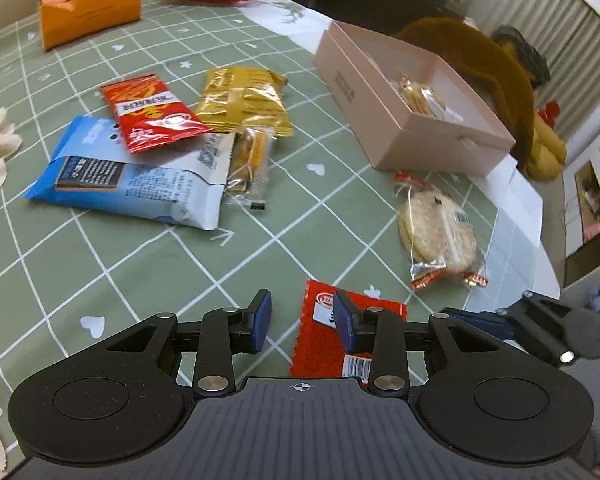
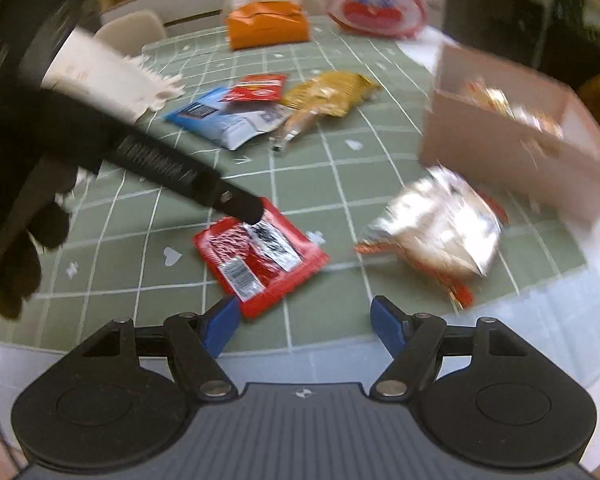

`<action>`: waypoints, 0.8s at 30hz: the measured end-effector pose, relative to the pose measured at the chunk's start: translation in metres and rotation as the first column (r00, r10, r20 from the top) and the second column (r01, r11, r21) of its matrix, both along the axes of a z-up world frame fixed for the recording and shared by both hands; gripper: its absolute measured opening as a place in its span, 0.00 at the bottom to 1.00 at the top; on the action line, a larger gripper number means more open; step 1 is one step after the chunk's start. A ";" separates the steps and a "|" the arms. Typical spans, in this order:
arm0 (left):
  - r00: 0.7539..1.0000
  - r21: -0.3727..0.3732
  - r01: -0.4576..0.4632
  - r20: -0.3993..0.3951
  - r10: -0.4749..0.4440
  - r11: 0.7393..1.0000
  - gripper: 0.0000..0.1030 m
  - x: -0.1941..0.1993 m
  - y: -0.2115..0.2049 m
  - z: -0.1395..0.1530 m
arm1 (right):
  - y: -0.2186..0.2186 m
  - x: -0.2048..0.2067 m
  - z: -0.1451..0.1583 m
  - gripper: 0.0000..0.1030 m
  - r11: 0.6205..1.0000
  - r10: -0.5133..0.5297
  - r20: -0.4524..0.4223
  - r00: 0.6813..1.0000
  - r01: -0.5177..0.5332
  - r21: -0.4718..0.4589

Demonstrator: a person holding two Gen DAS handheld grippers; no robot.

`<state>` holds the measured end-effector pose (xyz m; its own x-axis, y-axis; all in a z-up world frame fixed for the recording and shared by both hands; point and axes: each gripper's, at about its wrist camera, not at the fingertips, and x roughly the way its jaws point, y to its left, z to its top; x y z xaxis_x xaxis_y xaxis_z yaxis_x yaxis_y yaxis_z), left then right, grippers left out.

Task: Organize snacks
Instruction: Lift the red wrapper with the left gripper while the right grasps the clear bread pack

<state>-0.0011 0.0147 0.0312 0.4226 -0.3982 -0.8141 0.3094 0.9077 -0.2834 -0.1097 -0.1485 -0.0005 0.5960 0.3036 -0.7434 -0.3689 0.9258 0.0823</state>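
Left wrist view. My left gripper (image 1: 302,318): jaws parted, nothing between the pads, hanging over the near edge of a flat red packet (image 1: 332,338) on the green checked tablecloth (image 1: 100,264). Beyond it to the right, a round rice cracker in clear wrap (image 1: 438,236). Further right, an open pink box (image 1: 396,92) with a few wrapped snacks inside. Left of centre, a heap: blue-and-white bag (image 1: 132,184), small red pouch (image 1: 152,114) lying on it, gold bag (image 1: 244,100), and a small clear-wrapped snack (image 1: 250,164) touching both bags. At the far edge, an orange tissue pack (image 1: 88,8). My right gripper (image 1: 540,328) shows at lower right.

Right wrist view, blurred. My right gripper (image 2: 304,326): jaws standing wide, empty, above the table's near edge. Between and beyond them, the flat red packet (image 2: 260,260), with my left gripper's black finger (image 2: 240,202) over its far end. Rice cracker (image 2: 436,232) to the right, pink box (image 2: 512,152) behind it. The snack heap (image 2: 260,112) lies further back.
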 end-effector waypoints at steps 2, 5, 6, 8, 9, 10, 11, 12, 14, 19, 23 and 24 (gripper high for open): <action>1.000 -0.007 0.001 -0.003 -0.001 1.000 0.38 0.000 0.002 0.000 | 0.011 0.002 0.000 0.71 0.998 0.003 0.046 0.999 0.000 -0.057; 1.000 0.001 0.011 -0.005 -0.011 1.000 0.38 -0.001 0.000 -0.002 | 0.013 0.014 0.000 0.71 0.995 -0.046 0.075 0.996 0.053 -0.090; 1.000 0.006 0.011 -0.003 -0.011 1.000 0.38 -0.001 -0.001 -0.003 | 0.010 0.018 0.001 0.71 0.993 -0.060 0.078 0.995 0.067 -0.093; 1.000 0.007 0.007 0.001 -0.007 1.000 0.38 0.000 -0.003 -0.002 | 0.002 0.024 0.000 0.71 0.991 -0.087 0.082 0.993 0.095 -0.099; 1.000 0.007 0.004 0.003 -0.004 1.000 0.38 0.001 -0.004 -0.002 | -0.002 0.025 0.000 0.71 0.989 -0.098 0.080 0.992 0.106 -0.100; 1.000 0.012 -0.001 0.010 0.001 1.000 0.38 0.001 -0.006 -0.002 | -0.006 0.025 0.000 0.71 0.989 -0.106 0.074 0.992 0.113 -0.095; 1.000 0.024 -0.002 0.024 0.001 1.000 0.38 0.002 -0.009 -0.001 | -0.010 0.025 0.000 0.71 0.989 -0.111 0.066 0.992 0.116 -0.089; 0.999 0.032 0.002 0.038 -0.003 0.999 0.38 0.001 -0.012 0.000 | -0.015 0.024 0.001 0.71 0.990 -0.114 0.056 0.992 0.118 -0.078; 0.997 0.037 0.018 0.076 -0.021 0.999 0.38 0.000 -0.018 0.004 | -0.025 0.021 0.006 0.71 0.992 -0.116 0.052 0.992 0.118 -0.041; 0.990 0.063 0.081 0.108 -0.088 0.995 0.38 0.002 -0.027 0.009 | -0.043 0.021 0.016 0.71 0.984 -0.167 0.093 0.982 0.171 -0.041; 0.970 0.156 0.192 0.121 -0.211 0.969 0.38 -0.009 -0.042 0.007 | -0.066 0.034 0.020 0.71 0.966 -0.258 0.097 0.961 0.256 0.025; 0.964 0.174 0.216 0.118 -0.238 0.961 0.38 -0.012 -0.045 0.006 | -0.073 0.040 0.021 0.71 0.960 -0.279 0.081 0.957 0.276 0.056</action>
<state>-0.0128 -0.0306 0.0369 0.4478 -0.3674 -0.8152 0.5384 0.8387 -0.0823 -0.0696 -0.2212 0.0201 0.7235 0.1479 -0.6743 -0.1056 0.9890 0.1036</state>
